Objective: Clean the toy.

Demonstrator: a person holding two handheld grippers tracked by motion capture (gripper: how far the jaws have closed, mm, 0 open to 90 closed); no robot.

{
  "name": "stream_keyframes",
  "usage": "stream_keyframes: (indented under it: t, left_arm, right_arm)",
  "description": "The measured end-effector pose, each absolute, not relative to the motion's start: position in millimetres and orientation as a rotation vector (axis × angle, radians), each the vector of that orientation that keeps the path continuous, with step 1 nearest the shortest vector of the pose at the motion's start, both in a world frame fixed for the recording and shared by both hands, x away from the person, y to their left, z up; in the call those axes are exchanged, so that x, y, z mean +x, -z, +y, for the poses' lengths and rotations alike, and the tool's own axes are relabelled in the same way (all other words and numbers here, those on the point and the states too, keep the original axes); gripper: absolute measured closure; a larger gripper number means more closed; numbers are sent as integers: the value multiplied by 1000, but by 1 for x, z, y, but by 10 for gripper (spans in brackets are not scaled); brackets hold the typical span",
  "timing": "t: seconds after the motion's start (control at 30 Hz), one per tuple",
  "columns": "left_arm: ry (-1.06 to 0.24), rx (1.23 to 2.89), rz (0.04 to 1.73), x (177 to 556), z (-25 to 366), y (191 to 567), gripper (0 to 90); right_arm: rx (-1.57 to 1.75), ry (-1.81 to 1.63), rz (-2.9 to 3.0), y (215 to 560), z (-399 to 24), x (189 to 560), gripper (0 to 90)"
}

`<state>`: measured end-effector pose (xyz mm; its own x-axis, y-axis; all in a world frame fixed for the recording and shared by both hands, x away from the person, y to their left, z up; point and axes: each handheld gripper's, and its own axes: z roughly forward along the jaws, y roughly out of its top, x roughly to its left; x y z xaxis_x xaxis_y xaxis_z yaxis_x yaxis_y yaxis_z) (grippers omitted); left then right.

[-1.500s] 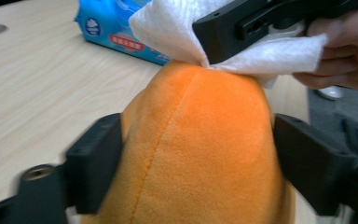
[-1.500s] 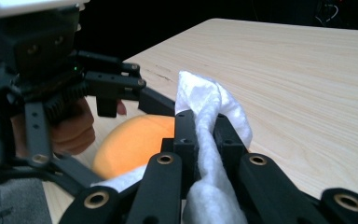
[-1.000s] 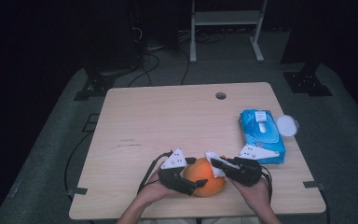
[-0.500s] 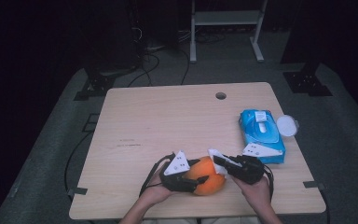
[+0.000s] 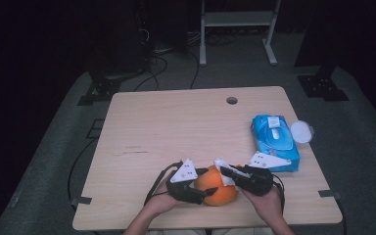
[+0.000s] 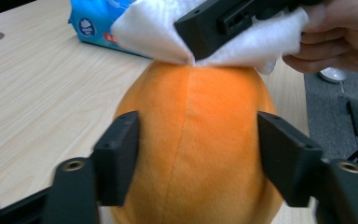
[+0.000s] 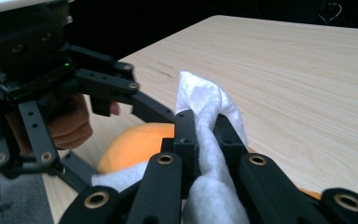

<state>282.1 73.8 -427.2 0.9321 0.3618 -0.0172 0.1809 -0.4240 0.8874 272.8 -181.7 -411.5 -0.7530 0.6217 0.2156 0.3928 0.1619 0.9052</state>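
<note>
One round orange plush toy [image 6: 191, 154], fuzzy, centre-seamed.

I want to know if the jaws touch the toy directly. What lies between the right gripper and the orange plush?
A white wipe, pinched in the right gripper, lies between it and the top of the orange plush, as the left gripper view shows.

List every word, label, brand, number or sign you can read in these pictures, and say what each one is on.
No text can be read.
Blue wipes pack: a white label on its top in the high view, print too small to read.
Same pack in the left gripper view: a round blue-and-white logo, its lettering too blurred to read.
Orange plush toy, white wipe, table: no markings.
</note>
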Motion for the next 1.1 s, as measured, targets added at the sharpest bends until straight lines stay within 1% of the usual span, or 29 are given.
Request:
stream_keyframes:
  t: [0.13,0.23,0.4,0.5,0.63,0.67,0.7,0.73,0.83,0.93,1.0,1.03,1.07,1.1]
  left_arm:
    - [-180,2002,427,287,79,429,357]
    - [-189,2007,425,286,79,427,368]
    - [-199,1979,425,286,82,420,423]
    - [-206,1958,426,285,86,414,435]
    - [-202,1967,410,284,84,415,426]
    - [-198,1972,383,282,80,417,412]
    - [-198,1972,383,282,80,417,391]
    - [-198,1973,383,281,78,417,391]
    - [-181,1968,387,282,80,417,270]
    - [-140,1955,443,289,86,421,178]
    - [-107,1954,451,291,85,427,180]
    - [-113,1964,440,290,84,428,203]
    - [-128,1972,431,289,82,428,239]
    - [-147,1975,425,288,81,427,320]
  right_arm:
    - [1123,-1605,2155,419,-207,283,820]
    - [1122,-1599,2151,417,-208,281,820]
    - [1016,-1690,2177,406,-193,272,819]
    - [1095,-1647,2168,417,-203,283,820]
    - [1144,-1673,2158,420,-207,285,820]
    - [1089,-1730,2171,411,-198,278,820]
    - [1089,-1730,2171,411,-198,278,820]
    - [1048,-1752,2183,408,-192,275,819]
    - [998,-1705,2214,408,-184,273,819]
    - [1117,-1713,2181,421,-199,283,819]
    - [1118,-1711,2179,421,-200,283,819]
    - [1114,-1704,2182,419,-199,282,819]
    - [1111,-1714,2182,418,-197,280,820]
    - [1078,-1739,2193,414,-190,276,821]
